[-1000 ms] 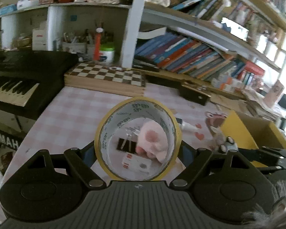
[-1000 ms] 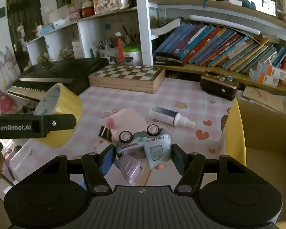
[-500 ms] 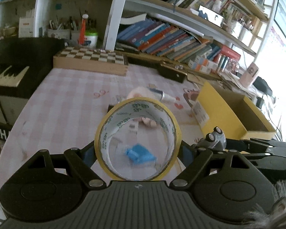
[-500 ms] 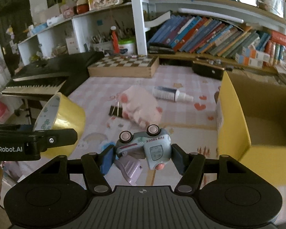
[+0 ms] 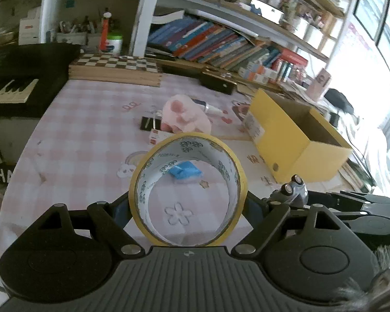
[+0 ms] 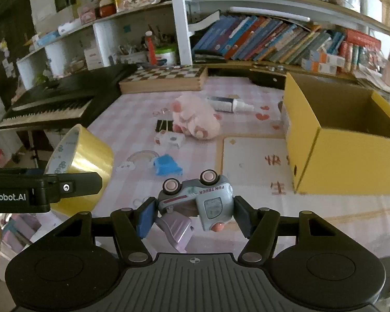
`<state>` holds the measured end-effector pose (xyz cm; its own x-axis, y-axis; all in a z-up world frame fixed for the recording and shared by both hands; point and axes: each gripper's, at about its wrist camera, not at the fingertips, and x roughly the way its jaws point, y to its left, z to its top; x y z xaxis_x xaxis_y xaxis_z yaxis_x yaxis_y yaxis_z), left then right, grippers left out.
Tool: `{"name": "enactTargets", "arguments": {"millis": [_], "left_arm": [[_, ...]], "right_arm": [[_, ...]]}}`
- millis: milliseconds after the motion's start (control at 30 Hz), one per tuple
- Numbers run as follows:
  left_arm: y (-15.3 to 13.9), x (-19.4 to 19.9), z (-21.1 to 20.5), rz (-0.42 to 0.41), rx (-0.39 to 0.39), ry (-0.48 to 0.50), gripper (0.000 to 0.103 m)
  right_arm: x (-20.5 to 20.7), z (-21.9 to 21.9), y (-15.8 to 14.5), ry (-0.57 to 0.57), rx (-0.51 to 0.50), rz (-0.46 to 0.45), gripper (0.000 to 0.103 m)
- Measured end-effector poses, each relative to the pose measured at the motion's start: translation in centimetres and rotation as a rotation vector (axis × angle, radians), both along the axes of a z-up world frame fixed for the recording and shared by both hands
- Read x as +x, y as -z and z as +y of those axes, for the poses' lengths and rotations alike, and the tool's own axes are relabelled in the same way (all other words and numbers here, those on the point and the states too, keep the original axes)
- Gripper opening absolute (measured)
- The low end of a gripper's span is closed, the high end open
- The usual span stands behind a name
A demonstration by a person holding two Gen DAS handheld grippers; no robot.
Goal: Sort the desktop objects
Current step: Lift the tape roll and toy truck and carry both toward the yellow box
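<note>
**Both grippers loaded above the table's near edge**

While the left gripper [image 5: 187,205] stands wide, its pads clamp the yellow tape roll [image 5: 187,192] by its sides. Narrower, the right gripper [image 6: 193,212] pinches a grey-blue toy truck [image 6: 202,200], tipped on its side. Both hang over the table [image 6: 260,223] near its front edge. At the right edge, the yellow box [image 6: 345,161] stands open; its visible interior shows nothing.

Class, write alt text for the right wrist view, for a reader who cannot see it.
The right gripper clamps an upside-down toy truck above a pink checked table. An open yellow box stands to the right; at left, the left gripper holds a yellow tape roll.
</note>
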<state>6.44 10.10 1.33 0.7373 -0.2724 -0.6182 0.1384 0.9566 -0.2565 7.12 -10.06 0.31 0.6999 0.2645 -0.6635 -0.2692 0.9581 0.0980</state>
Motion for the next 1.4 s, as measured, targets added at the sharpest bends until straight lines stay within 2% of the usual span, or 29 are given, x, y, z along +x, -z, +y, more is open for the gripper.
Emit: {"name": "enactTargets", "arguments": {"millis": [300,733,967,1400], "left_arm": [[0.5,-2.5,-1.2,0.024,0.007,0.089,0.083],[0.5,-3.0,-5.2,0.014,0.008,0.273,0.083],[0.5,-3.1,-6.9,0.007,0.006,0.357,0.083],[0.5,-3.0,-9.0,0.007,-0.001,0.430,0.083]], "right_arm": [[-4.0,-1.2,0.8,0.079,0.022,0.019,0.064],[-7.8,-4.6,0.7,0.254,0.028,0.011,0.064],[-8.9,-6.1,0.6,0.331,0.027,0.012,0.064],[-9.8,-7.5,0.4,0.386,0.018,0.010,0.064]]}}
